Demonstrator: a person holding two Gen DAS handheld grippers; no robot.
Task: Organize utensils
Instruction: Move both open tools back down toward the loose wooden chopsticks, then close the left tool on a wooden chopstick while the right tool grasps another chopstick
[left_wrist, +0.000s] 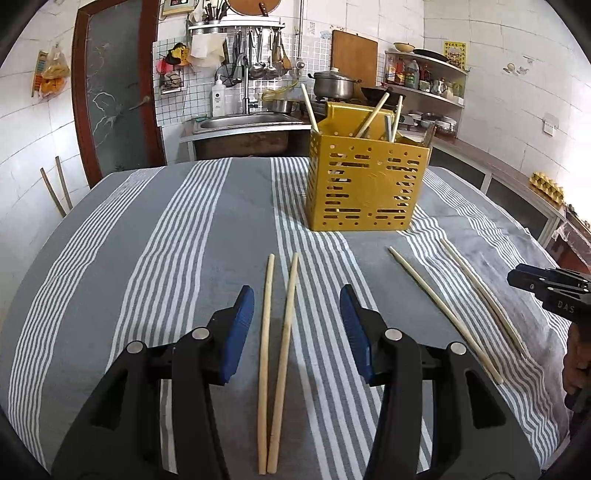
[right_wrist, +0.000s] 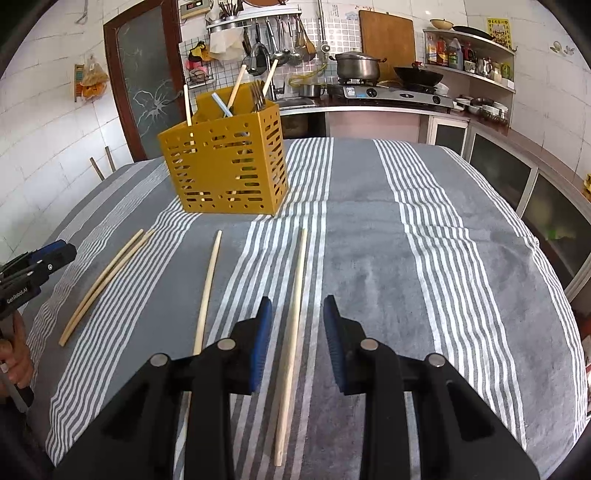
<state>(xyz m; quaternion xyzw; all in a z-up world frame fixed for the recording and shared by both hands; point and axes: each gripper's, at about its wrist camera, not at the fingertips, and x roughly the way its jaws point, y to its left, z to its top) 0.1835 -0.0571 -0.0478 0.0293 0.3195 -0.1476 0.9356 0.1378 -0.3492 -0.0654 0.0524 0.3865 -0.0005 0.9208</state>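
Now, on my left wrist camera, the left gripper (left_wrist: 297, 328) gapes wide over two chopsticks (left_wrist: 275, 332), gripping nothing. On my right wrist camera, the right gripper (right_wrist: 297, 339) straddles a single chopstick (right_wrist: 291, 314), half-open; yellow holder (right_wrist: 225, 170) stands beyond.

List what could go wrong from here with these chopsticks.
1. The left gripper is open around two chopsticks lying close together; closing may catch both or flick one away.
2. The right gripper straddles a single chopstick flat on the cloth; the fingers may snag fabric.
3. The holder already holds utensils, which may block insertion.
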